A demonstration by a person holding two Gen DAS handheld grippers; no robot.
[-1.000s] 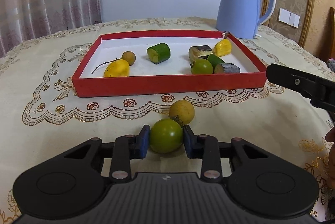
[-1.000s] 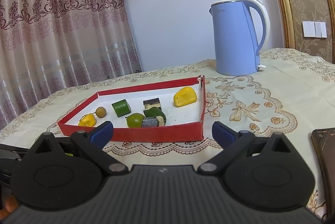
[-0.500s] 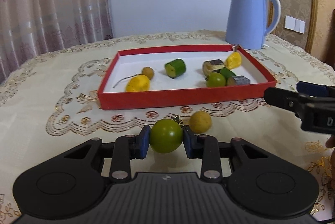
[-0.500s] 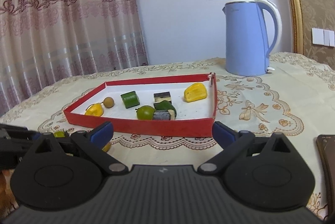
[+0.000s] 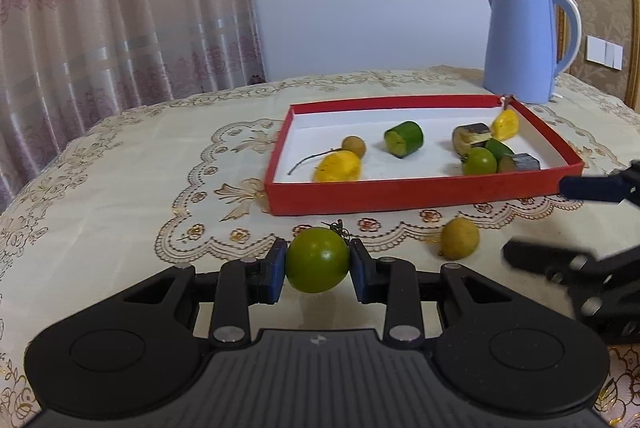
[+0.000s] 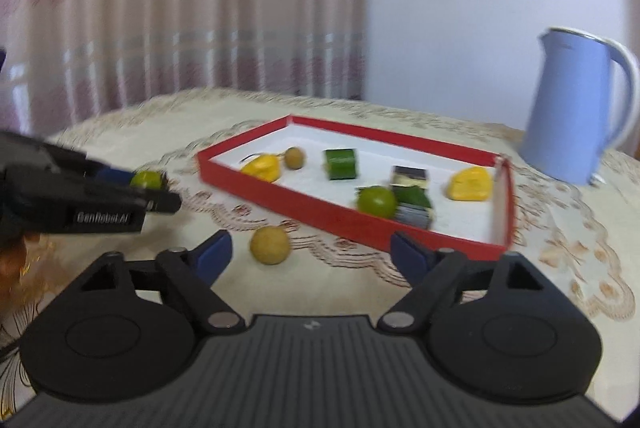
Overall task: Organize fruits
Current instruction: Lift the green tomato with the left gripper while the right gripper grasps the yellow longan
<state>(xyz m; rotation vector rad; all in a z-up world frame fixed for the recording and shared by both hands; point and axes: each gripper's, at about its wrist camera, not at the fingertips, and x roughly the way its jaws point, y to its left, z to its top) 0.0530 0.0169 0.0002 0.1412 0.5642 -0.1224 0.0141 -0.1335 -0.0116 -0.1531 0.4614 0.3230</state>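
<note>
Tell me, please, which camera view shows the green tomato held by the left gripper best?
The left wrist view: the green tomato sits sharp and close between the left gripper's blue pads. In the right wrist view only a small blurred part of it shows behind that gripper's fingers.

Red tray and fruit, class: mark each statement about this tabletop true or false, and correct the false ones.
1. The left tool grips a green tomato. True.
2. The round yellow fruit lies inside the red tray. False: it sits on the tablecloth in front of the tray.
3. The right tool holds a fruit. False: its jaws, which have just been closing, are open with nothing between them.
4. A blue kettle stands behind the tray. True.
5. The tray holds no fruit. False: several pieces lie in it, including another green tomato.
</note>
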